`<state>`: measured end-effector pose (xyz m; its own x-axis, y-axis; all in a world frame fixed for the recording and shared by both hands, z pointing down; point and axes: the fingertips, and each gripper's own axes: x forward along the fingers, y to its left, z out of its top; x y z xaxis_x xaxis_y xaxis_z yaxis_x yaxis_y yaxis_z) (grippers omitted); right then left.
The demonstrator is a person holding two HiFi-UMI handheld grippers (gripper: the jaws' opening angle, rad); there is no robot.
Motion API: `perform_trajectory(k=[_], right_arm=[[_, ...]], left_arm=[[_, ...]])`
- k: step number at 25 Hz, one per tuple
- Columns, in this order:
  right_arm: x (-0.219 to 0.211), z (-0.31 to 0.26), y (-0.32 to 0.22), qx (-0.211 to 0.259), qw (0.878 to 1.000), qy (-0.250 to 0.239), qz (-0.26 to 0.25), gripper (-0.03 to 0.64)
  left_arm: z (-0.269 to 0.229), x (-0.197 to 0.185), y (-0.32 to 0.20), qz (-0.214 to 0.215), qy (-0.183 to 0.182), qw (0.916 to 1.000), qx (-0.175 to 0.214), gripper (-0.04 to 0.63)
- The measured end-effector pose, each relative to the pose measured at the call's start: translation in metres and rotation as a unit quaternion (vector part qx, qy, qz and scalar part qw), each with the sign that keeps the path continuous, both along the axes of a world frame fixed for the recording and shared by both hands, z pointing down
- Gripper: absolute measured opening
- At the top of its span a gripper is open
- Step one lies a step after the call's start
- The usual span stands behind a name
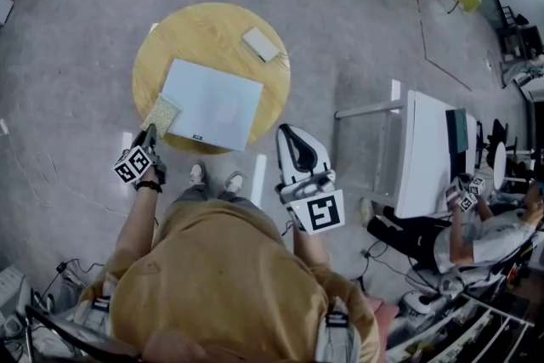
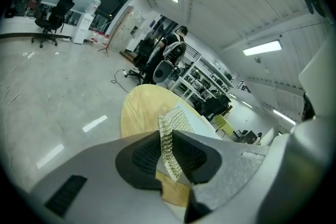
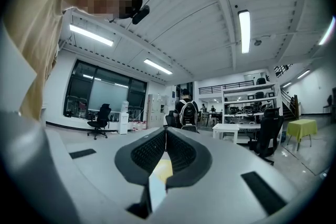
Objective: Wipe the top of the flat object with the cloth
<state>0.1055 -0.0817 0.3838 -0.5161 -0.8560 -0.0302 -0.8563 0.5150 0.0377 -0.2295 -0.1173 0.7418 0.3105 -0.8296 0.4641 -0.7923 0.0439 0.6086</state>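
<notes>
The pale blue-grey flat rectangular panel [image 1: 212, 102] lies on the round wooden table [image 1: 183, 30], its longer side running roughly left to right. At the panel's near-left corner is the yellow-green woven cloth [image 1: 161, 115], pinched edge-on between the left gripper's [image 1: 150, 134] jaws. The panel spreads rightward and away from there, so the wipe likely sweeps that way. The right gripper [image 1: 289, 133] hangs off the panel's near-right corner, its jaws pressed together on nothing.
</notes>
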Motion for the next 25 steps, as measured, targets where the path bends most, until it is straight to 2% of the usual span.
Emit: perform_trajectory(k=[6, 12, 18, 21, 23, 25], right_arm=[[0.002, 0.004, 0.007, -0.003, 1.000, 0.002, 0.015, 0.002], [0.000, -0.001, 0.011, 0.004, 1.000, 0.000, 0.019, 0.002], [0.007, -0.004, 0.015, 0.010, 1.000, 0.001, 0.029, 0.002], [0.012, -0.003, 0.018, 0.011, 0.999, -0.001, 0.036, 0.002], [0.016, -0.004, 0.018, 0.012, 0.999, -0.004, 0.042, 0.002], [0.022, -0.004, 0.017, 0.013, 0.999, -0.007, 0.047, 0.000]], left_arm=[[-0.003, -0.012, -0.001, -0.002, -0.009, 0.9999, 0.005, 0.061], [-0.004, -0.029, -0.005, -0.002, -0.041, 0.9992, 0.003, 0.061], [-0.024, -0.041, -0.025, 0.000, -0.055, 0.9979, 0.033, 0.061], [-0.040, -0.052, -0.035, 0.017, -0.110, 0.9925, 0.050, 0.061], [-0.053, -0.057, -0.042, 0.036, -0.156, 0.9851, 0.063, 0.061], [-0.067, -0.061, -0.049, 0.045, -0.187, 0.9785, 0.075, 0.061]])
